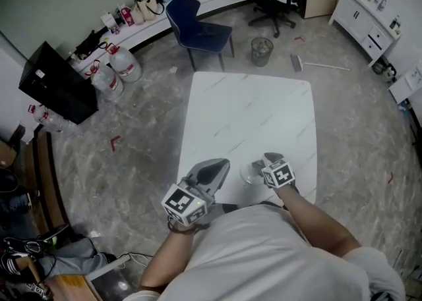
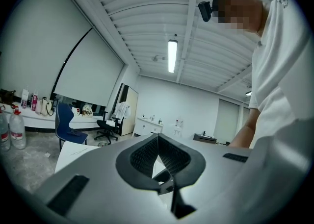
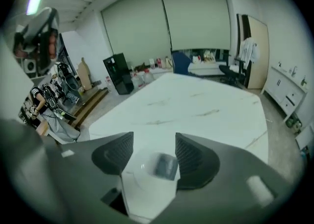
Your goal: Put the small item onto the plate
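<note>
A small grey item (image 3: 165, 165) shows blurred between and below the jaws of my right gripper (image 3: 154, 145), close to the right pad and touching neither pad. It is over a clear glass plate (image 3: 131, 181) on the white marble table (image 3: 196, 105); whether it rests on the plate I cannot tell. The right gripper (image 1: 264, 161) is open, low over the plate (image 1: 246, 174) near the table's front edge. The left gripper (image 1: 223, 164) hovers just left of the plate. Its jaws (image 2: 158, 138) meet at the tips with nothing in them.
The table (image 1: 250, 109) stretches away bare beyond the plate. On the floor past its far end stand a blue chair (image 1: 198, 26), a wire waste basket (image 1: 262, 51) and a black office chair (image 1: 273, 3). Water bottles (image 1: 122, 62) and a black cabinet (image 1: 56, 82) are at the left.
</note>
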The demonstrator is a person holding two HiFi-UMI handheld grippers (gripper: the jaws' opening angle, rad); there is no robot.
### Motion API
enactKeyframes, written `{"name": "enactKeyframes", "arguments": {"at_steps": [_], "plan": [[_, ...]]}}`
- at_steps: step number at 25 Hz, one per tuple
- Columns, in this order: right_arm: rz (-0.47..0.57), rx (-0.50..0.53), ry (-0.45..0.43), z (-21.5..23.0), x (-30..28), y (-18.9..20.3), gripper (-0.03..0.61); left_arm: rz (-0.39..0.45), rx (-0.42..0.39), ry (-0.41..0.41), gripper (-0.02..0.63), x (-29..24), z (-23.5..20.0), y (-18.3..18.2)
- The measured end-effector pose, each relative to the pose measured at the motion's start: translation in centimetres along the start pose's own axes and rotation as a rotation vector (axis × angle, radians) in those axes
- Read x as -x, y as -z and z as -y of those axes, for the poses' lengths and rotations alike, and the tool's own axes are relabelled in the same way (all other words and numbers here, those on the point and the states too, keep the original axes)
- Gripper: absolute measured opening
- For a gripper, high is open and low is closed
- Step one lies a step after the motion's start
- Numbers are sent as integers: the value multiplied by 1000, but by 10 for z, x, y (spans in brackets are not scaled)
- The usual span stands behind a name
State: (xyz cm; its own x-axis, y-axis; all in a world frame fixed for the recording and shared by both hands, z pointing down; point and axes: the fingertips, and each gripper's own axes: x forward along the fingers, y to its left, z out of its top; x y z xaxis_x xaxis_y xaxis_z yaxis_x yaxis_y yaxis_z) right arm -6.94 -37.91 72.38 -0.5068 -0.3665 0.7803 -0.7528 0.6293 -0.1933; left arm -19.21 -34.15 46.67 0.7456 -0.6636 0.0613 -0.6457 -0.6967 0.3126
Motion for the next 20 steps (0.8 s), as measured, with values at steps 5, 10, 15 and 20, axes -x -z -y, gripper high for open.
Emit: {"name": "enactKeyframes", "arguments": {"at_steps": [5, 10, 15, 20], "plan": [[321, 85, -29, -25, 86, -85, 126, 23, -50, 49, 6, -19, 15, -28], [574, 203, -89, -67, 180, -153, 37, 42, -75, 74, 6, -35, 30, -67], [766, 224, -182, -100, 263, -206, 3, 78, -75, 85, 6, -41, 47, -108], [848, 302, -197, -122, 317, -237, 3, 90, -94, 57, 6, -47, 64, -139]]}}
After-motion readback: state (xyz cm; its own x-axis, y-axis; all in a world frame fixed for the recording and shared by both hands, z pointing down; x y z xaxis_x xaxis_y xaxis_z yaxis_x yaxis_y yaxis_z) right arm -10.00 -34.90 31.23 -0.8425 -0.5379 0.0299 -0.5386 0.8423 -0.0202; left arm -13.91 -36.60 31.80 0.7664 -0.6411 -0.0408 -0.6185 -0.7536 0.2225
